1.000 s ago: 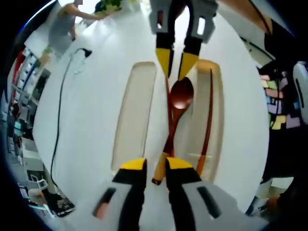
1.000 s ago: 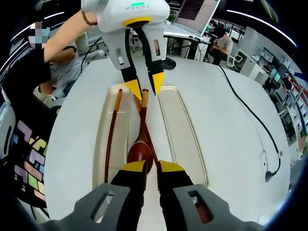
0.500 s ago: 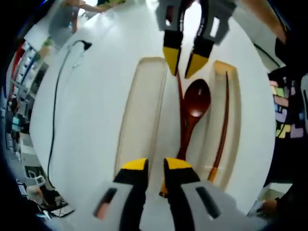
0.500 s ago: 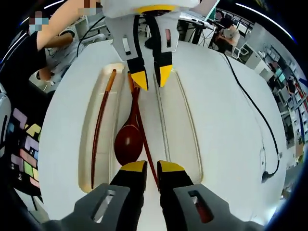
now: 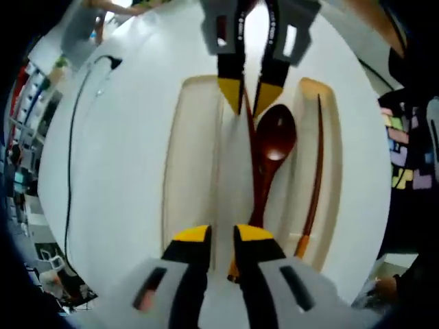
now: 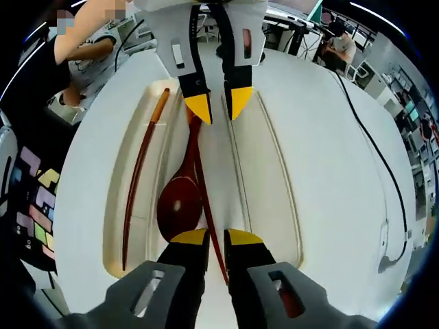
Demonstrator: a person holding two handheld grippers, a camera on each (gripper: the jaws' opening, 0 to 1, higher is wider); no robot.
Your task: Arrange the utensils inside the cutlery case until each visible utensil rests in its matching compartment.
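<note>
Yellow-tipped left gripper (image 5: 221, 235) & right gripper (image 6: 217, 237), both open, face across spoon (image 6: 180, 201).

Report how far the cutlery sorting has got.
Done: one chopstick lies in an outer slot of the case. In hand: nothing clearly gripped; the left gripper and right gripper sit at opposite ends of the spoon and the second chopstick, which lie along the middle. Left: seat both; the other outer slot is empty.

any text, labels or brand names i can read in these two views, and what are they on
None can be read.
The left hand-held gripper shows small marks on its white housing in the right gripper view: too blurred to read.
Cutlery case, spoon and chopsticks: no lettering visible.
</note>
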